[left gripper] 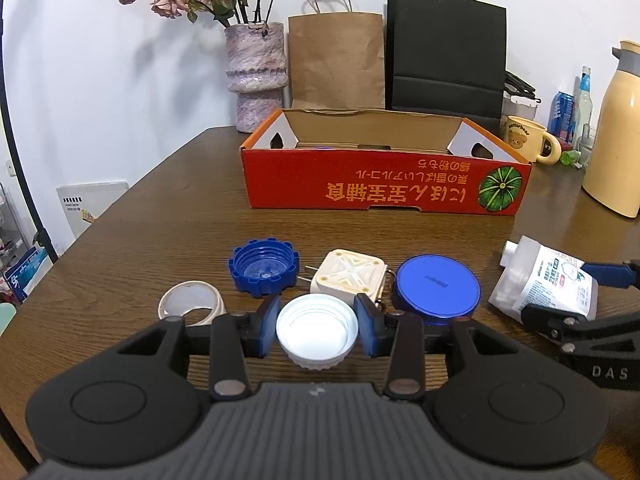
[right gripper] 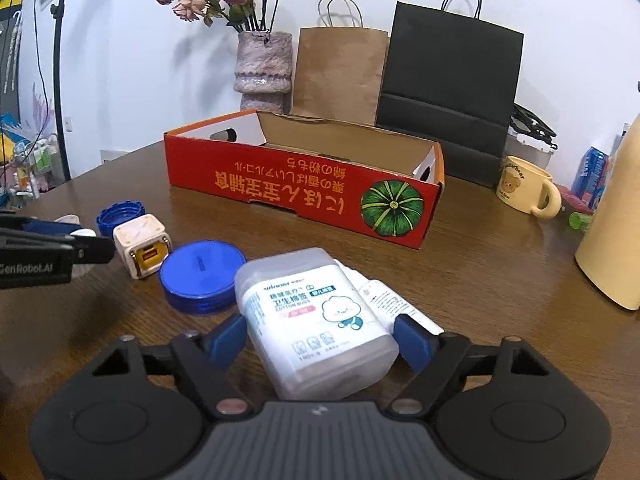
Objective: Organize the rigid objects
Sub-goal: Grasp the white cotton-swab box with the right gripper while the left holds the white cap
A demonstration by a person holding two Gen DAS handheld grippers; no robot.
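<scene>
Dark wooden table [left gripper: 160, 208] against a white wall carries everything, and the red cardboard box [left gripper: 384, 184] with the pumpkin print serves as the landmark.

Left wrist view: behind the box stand a vase of dried roses [left gripper: 256, 76], a brown paper bag [left gripper: 336, 60] and a black paper bag [left gripper: 444, 48]; to its right are a bear mug [left gripper: 528, 138] and a cream thermos [left gripper: 616, 132]. In front of the box lie a blue ribbed cap [left gripper: 264, 266], a cream plug adapter [left gripper: 352, 276], a blue round lid [left gripper: 438, 290] and, further left, a roll of tape [left gripper: 192, 304]. The left gripper [left gripper: 318, 330] has its jaws closed partway, its pads against the sides of a white cap [left gripper: 318, 332], apparently gripping it, in front of the box.

Right wrist view: the box sits ahead, and only a purple sliver shows inside from the other view. The right gripper [right gripper: 326, 342] has its jaws wide around a cotton swab box [right gripper: 316, 320]; the left pad looks to meet it, while contact on the right is unclear. A small white tube [right gripper: 396, 304] lies just beside it.

By my reading the sorting is barely begun: most items remain on the table outside the box, two of them between jaws.
</scene>
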